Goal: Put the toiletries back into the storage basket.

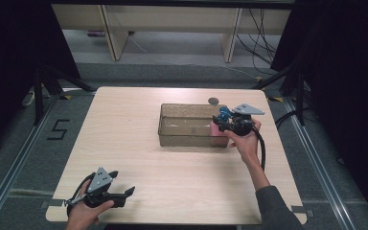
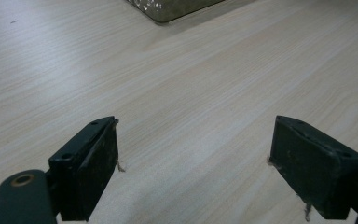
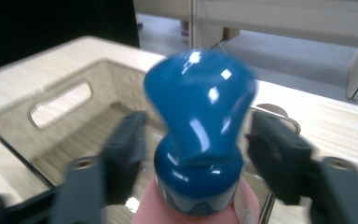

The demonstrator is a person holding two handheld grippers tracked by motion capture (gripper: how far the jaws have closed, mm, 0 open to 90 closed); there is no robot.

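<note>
Left gripper [image 1: 124, 194] is held low over the desk [image 1: 139, 158] near its front left corner, jaws spread wide with bare wood between them, as seen in the left gripper view [image 2: 193, 158]; nothing is gripped. A corner of the clear bin [image 2: 168, 9] is seen at the top of that view.

The clear plastic bin [image 1: 172, 136] is placed right of the desk's centre, toward the far edge. A small dark round object [image 1: 213, 100] is seen on the desk just behind the bin's far wall.

Right gripper [image 1: 219, 122] is held at the bin's right end. In the right gripper view a glossy blue knob-shaped object [image 3: 200, 126] on a pink base [image 3: 168, 210] is seen between the jaws, above the bin [image 3: 60, 100]. The jaws are parted and blurred, gaps are visible on both sides of the blue object, so it is not clamped.
</note>
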